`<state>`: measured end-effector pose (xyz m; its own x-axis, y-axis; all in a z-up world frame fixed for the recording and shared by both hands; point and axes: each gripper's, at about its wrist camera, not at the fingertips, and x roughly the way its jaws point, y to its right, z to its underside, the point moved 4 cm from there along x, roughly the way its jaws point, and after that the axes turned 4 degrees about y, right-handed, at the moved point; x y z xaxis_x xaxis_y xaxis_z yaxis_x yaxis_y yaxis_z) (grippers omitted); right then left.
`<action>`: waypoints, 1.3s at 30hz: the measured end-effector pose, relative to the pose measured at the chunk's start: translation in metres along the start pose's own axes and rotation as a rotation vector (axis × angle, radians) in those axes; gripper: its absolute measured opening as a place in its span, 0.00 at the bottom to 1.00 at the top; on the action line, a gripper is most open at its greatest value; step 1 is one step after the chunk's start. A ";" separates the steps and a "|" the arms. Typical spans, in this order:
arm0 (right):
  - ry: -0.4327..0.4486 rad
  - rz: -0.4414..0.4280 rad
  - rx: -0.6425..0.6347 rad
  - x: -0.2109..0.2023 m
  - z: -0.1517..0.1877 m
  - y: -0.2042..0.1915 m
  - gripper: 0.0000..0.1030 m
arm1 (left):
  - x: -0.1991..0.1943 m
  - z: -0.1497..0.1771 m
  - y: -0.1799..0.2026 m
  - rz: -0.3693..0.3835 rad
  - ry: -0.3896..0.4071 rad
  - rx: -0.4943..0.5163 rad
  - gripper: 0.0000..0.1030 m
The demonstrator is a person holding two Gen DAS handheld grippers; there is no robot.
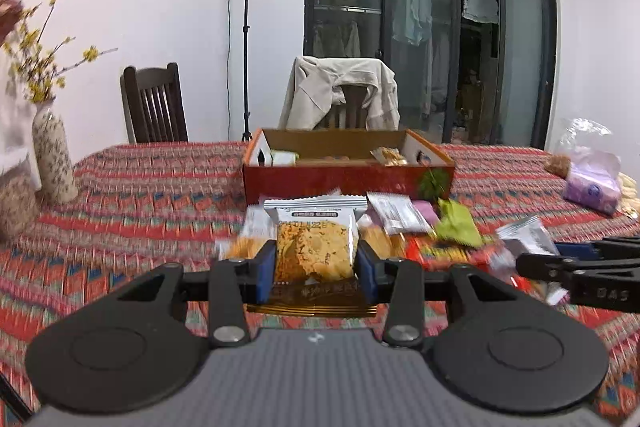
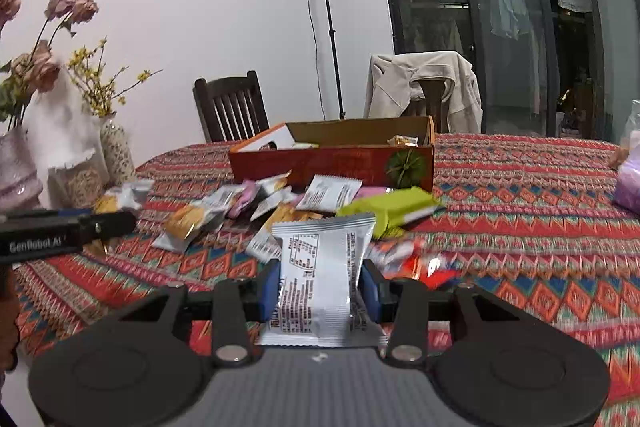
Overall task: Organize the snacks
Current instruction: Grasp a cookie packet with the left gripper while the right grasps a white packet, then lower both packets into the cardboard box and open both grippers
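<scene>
My left gripper [image 1: 316, 265] is shut on a clear-fronted cracker packet [image 1: 314, 247], held upright above the table. My right gripper [image 2: 320, 287] is shut on a silver snack packet [image 2: 318, 275] with its printed back facing me. A pile of loose snack packets [image 2: 256, 203] lies on the tablecloth in front of an open red cardboard box [image 2: 340, 163]; the pile [image 1: 404, 219] and the box [image 1: 344, 175] also show in the left wrist view. The box holds a few packets. The right gripper's body [image 1: 580, 267] shows at the right of the left wrist view, and the left gripper's body [image 2: 60, 231] at the left of the right wrist view.
A green packet [image 2: 392, 209] lies at the pile's right edge. Vases with flowers [image 2: 114, 147] stand at the table's left. A purple tissue pack [image 1: 592, 187] and a plastic bag sit at the right. Two chairs [image 2: 232, 107] and a light stand are behind the table.
</scene>
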<state>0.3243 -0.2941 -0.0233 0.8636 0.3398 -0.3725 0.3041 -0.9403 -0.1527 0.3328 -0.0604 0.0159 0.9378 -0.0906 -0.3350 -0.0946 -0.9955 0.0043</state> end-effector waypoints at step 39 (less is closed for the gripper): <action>-0.437 0.075 -0.005 0.450 -0.164 0.127 0.58 | 0.437 -0.111 -0.037 0.042 -0.442 -0.069 0.64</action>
<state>0.8173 -0.2635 -0.0597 0.6321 0.2457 -0.7349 0.2499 -0.9624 -0.1068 0.7830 -0.0658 -0.0254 0.6994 -0.1251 -0.7037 -0.0931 -0.9921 0.0839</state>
